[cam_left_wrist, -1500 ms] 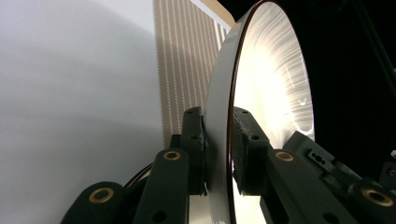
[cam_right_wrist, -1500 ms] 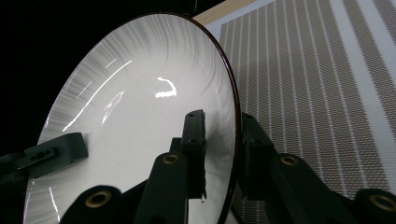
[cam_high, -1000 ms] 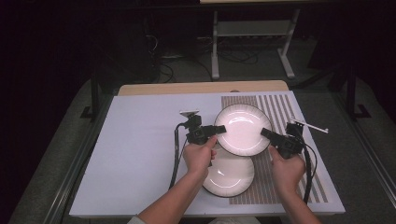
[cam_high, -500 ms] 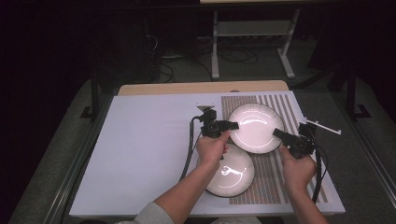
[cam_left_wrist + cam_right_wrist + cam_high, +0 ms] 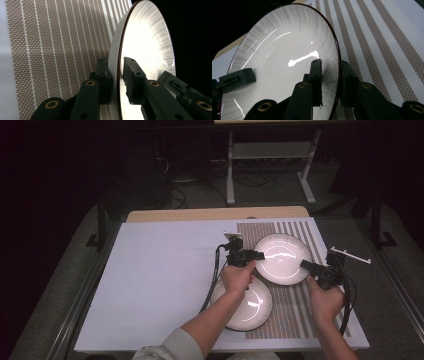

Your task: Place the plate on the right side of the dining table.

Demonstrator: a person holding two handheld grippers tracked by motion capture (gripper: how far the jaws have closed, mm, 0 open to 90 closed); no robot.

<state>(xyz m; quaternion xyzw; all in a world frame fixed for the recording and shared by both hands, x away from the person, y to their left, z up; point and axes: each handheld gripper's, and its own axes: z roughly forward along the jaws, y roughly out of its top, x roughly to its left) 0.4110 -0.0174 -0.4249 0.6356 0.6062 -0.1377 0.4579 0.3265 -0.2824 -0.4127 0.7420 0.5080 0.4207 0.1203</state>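
A white tabletop carries a striped mat on its right side, and over the far part of that mat sits a white plate, with a second plate lying nearer, partly on the mat. The left gripper pinches the far plate's left rim between its fingers. The right gripper clamps its right rim, fingers nearly closed on the edge.
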